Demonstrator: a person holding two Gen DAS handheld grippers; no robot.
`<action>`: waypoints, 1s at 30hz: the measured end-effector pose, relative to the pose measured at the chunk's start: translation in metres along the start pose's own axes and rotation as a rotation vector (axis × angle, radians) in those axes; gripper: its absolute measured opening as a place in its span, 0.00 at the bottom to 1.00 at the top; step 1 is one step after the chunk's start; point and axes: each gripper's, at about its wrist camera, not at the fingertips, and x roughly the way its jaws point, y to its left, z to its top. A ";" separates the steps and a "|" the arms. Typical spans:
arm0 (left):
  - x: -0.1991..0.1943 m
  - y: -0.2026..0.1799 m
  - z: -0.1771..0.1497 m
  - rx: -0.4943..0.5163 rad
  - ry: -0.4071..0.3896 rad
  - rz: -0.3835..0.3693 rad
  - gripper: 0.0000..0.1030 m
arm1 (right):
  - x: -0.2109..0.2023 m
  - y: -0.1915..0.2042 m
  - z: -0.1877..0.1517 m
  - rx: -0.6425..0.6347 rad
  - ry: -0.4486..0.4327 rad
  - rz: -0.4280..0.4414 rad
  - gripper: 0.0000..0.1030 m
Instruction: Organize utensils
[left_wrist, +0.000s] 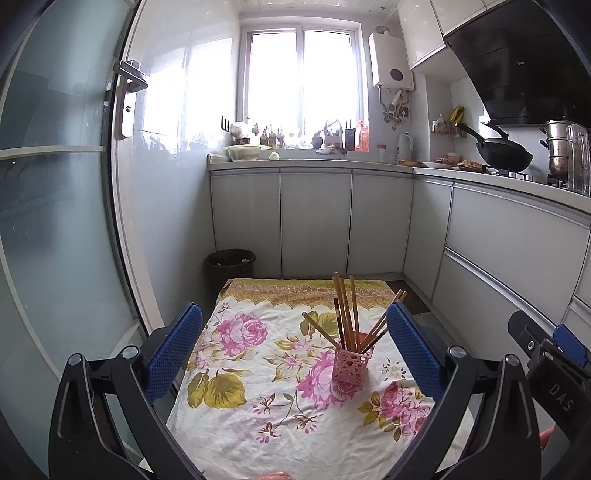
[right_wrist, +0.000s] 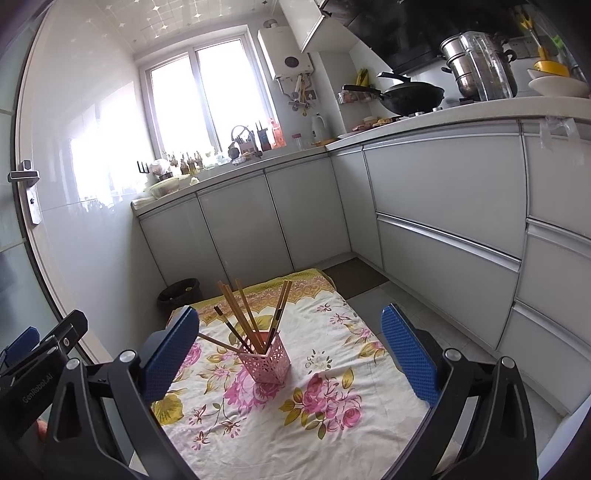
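A pink perforated holder (left_wrist: 351, 364) (right_wrist: 266, 363) stands upright on a floral cloth (left_wrist: 258, 369) (right_wrist: 295, 406) spread on the floor. Several wooden chopsticks (left_wrist: 349, 310) (right_wrist: 247, 314) lean out of it in different directions. My left gripper (left_wrist: 295, 354) hovers above the cloth, open, its blue pads wide apart with nothing between them. My right gripper (right_wrist: 291, 354) is also open and empty, above the cloth with the holder seen between its fingers. The right gripper's body (left_wrist: 546, 358) shows at the right edge of the left wrist view.
A dark waste basket (left_wrist: 231, 264) (right_wrist: 181, 293) stands behind the cloth's far left corner. Grey cabinets (left_wrist: 314, 221) (right_wrist: 443, 229) line the back and right. A glass door (left_wrist: 55, 221) is on the left. A wok (right_wrist: 412, 96) and pots sit on the counter.
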 end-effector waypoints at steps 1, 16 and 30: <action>0.001 0.000 0.000 0.001 0.002 -0.003 0.93 | 0.000 0.000 0.000 0.001 -0.001 0.000 0.93; 0.003 -0.001 0.000 0.007 0.013 0.005 0.93 | 0.000 -0.001 -0.001 -0.002 0.002 0.001 0.93; 0.002 0.003 -0.002 -0.002 0.012 0.006 0.93 | 0.000 0.000 -0.002 -0.004 0.007 0.002 0.93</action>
